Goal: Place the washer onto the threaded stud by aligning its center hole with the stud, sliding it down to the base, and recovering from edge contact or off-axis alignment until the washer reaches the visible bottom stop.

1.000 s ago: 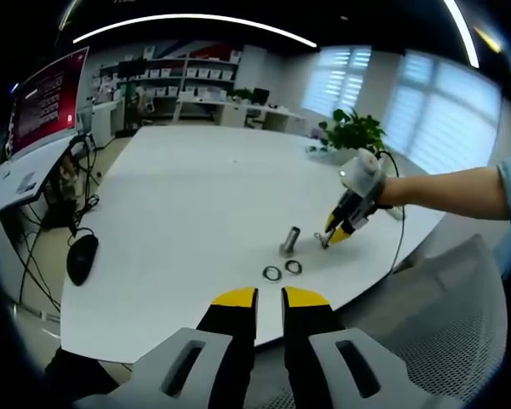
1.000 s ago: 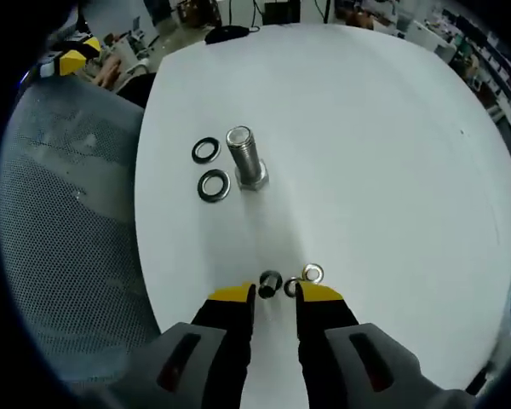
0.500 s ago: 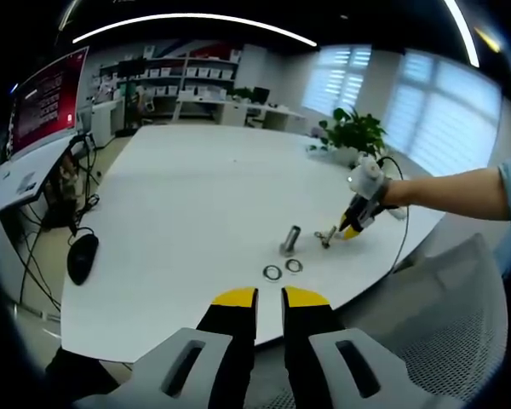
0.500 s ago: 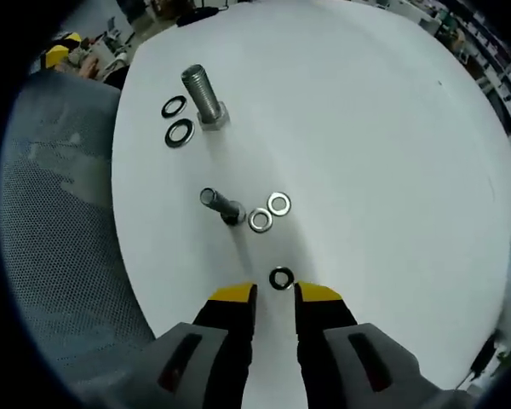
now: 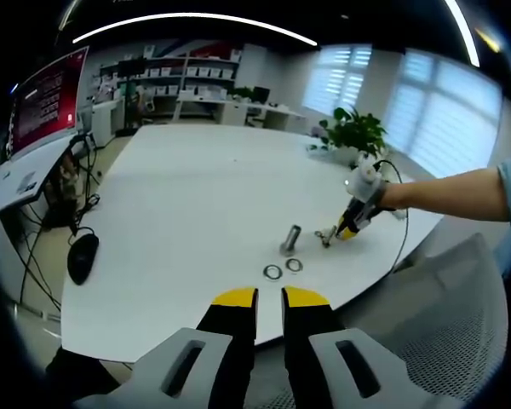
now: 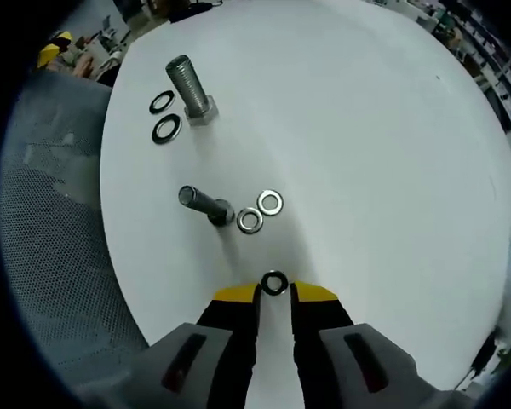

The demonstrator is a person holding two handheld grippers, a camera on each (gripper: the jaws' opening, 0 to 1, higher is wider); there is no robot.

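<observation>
In the right gripper view we see our right gripper [image 6: 273, 294], jaws nearly closed, pinching a small dark metal washer [image 6: 274, 283] at their tips over the white round table [image 6: 366, 153]. The large upright threaded steel stud [image 6: 188, 88] stands well apart (two dark washers [image 6: 163, 116] beside it). Our left gripper [image 5: 269, 297] hovers narrowly parted, empty.

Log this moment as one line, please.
right tongs: closing around dark washer on table | left tongs: idle, slightly open | big bolt: upright, bare
</observation>
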